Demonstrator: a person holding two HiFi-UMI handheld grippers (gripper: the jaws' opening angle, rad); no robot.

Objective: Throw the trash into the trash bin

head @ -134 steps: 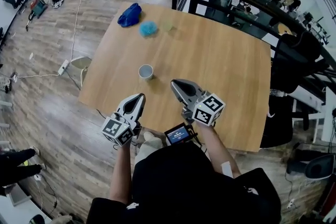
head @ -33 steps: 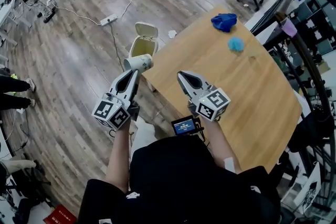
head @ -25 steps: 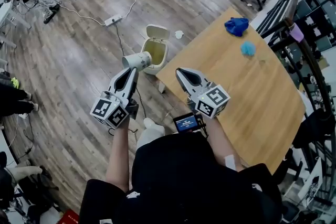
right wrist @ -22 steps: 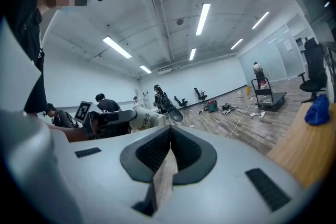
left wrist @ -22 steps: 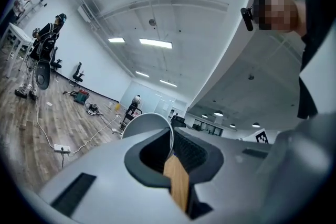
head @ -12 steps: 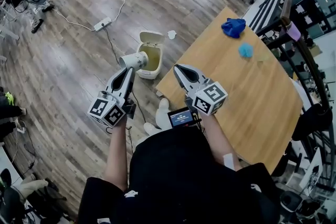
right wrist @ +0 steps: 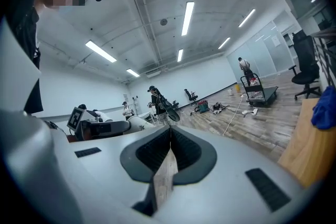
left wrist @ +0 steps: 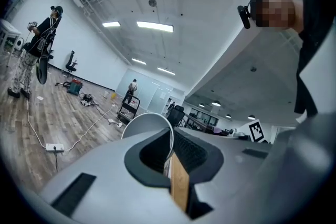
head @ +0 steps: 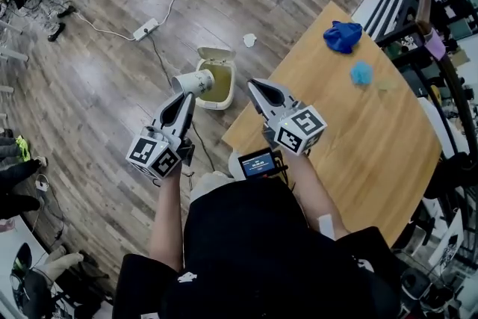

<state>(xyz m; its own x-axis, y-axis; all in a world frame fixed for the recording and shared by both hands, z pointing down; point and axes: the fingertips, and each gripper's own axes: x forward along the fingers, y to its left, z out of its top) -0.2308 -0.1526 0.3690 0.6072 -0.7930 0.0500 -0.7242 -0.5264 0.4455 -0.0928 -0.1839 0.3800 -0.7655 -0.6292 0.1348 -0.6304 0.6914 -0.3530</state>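
A white paper cup (head: 194, 81) is pinched by its rim in my left gripper (head: 186, 95), which is shut on it. The cup is tipped sideways and hangs at the near left rim of the small beige trash bin (head: 219, 90), whose lid stands open on the floor. In the left gripper view the cup's wall (left wrist: 148, 125) sits between the closed jaws of the left gripper (left wrist: 170, 134). My right gripper (head: 258, 88) is shut with nothing in it, just right of the bin at the table corner; its pads meet in the right gripper view (right wrist: 169, 140).
The wooden table (head: 351, 131) lies to the right, with a blue cloth (head: 343, 36) and a teal ball (head: 361, 72) at its far end. A crumpled paper (head: 249, 39) lies beyond the bin. A power strip (head: 146, 29) and cables cross the floor.
Both grippers have moved away from the table towards the bin. The cup, still held, now hangs at the bin's near rim instead of short of it.
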